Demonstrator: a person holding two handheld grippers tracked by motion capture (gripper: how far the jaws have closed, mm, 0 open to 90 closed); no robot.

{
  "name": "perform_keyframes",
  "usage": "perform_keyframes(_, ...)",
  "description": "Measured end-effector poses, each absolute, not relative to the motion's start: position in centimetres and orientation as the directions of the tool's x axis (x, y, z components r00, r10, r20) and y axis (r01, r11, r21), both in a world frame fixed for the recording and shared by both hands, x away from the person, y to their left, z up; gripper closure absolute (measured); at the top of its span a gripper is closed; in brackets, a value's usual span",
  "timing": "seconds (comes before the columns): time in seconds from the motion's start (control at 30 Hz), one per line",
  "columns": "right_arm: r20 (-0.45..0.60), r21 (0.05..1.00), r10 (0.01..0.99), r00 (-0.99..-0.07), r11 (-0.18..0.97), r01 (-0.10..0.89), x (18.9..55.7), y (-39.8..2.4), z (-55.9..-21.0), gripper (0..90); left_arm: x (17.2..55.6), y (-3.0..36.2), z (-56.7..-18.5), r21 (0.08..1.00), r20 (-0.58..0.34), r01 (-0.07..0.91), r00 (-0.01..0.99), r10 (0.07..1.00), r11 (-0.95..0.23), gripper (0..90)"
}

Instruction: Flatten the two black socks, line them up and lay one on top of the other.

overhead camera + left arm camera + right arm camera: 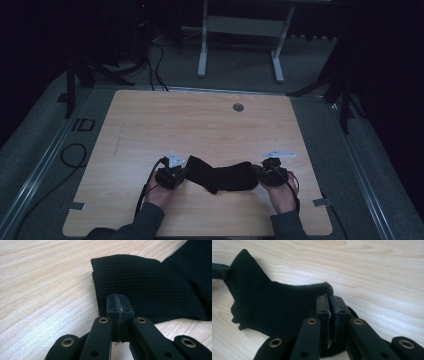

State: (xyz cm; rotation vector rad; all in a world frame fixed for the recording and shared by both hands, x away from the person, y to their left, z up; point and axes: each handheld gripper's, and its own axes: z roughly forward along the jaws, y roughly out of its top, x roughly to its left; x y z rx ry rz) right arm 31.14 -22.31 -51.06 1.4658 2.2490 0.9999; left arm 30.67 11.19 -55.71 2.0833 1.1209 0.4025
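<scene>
Looking down on a wooden table point(200, 125) with a black sock point(225, 176) lying stretched between two hand-held grippers.

Left gripper point(176, 172), held in the left hand point(159, 194): jaws pressed fully together, pinching the ribbed cuff end of the sock point(140, 285). In the left gripper view, pads meeting in a thin seam, biting the near edge of the cuff, the rest of the ribbed fabric fanning out beyond and to the right of the tips, bare wood to their left. Cuff corner lifting slightly off the table just past the jaws.

Right gripper point(265, 172), held in the right hand point(282, 197): jaws likewise squeezed together, clamping the other end of the sock point(282, 312). In the right gripper view, fabric edge caught between the pads, the sock spreading away to the left of the tips and ending at the far left in a raised point held by the left gripper point(220, 271). Pale wood to the right of the jaws. A little dark fabric also showing under the right-hand linkage.

In the high view, sock running straight from one gripper to the other, sagging into a wider bulge at its middle, resting on the table near the person's edge. Both grippers pointing inward, facing each other, a grey three-cornered plate on top of each, cables trailing back past the sleeves.
</scene>
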Motion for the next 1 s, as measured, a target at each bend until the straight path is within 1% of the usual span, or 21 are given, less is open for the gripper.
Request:
perform_keyframes(0.27,0.134,0.652,0.900,-0.414,0.235,0.721,30.9,-23.6,-52.1,84.9,30.6,11.2,-55.6,0.719,-0.071,0.594,0.579,0.812,-0.361,90.0)
perform_keyframes(0.43,0.136,0.630,0.902,-0.410,0.240,0.738,31.1,-23.8,-52.9,84.2,30.4,11.2,-55.6,0.713,-0.071,0.596,0.586,0.807,-0.369,90.0)
perform_keyframes(0.47,0.125,0.619,0.906,-0.404,0.247,0.746,31.3,-23.9,-53.5,83.7,30.3,11.2,-55.6,0.713,-0.071,0.595,0.587,0.807,-0.370,90.0)
perform_keyframes(0.53,0.140,0.612,0.910,-0.391,0.231,0.756,31.8,-24.1,-54.2,83.6,30.3,11.2,-55.5,0.710,-0.070,0.595,0.590,0.804,-0.375,90.0)
perform_keyframes(0.7,0.149,0.623,0.910,-0.386,0.217,0.752,32.4,-24.3,-54.5,83.7,30.2,11.2,-55.5,0.709,-0.076,0.598,0.591,0.803,-0.374,90.0)
perform_keyframes(1.0,0.121,0.633,0.910,-0.396,0.236,0.737,33.7,-23.4,-54.6,83.8,30.3,11.4,-55.5,0.708,-0.078,0.604,0.581,0.810,-0.365,89.7)
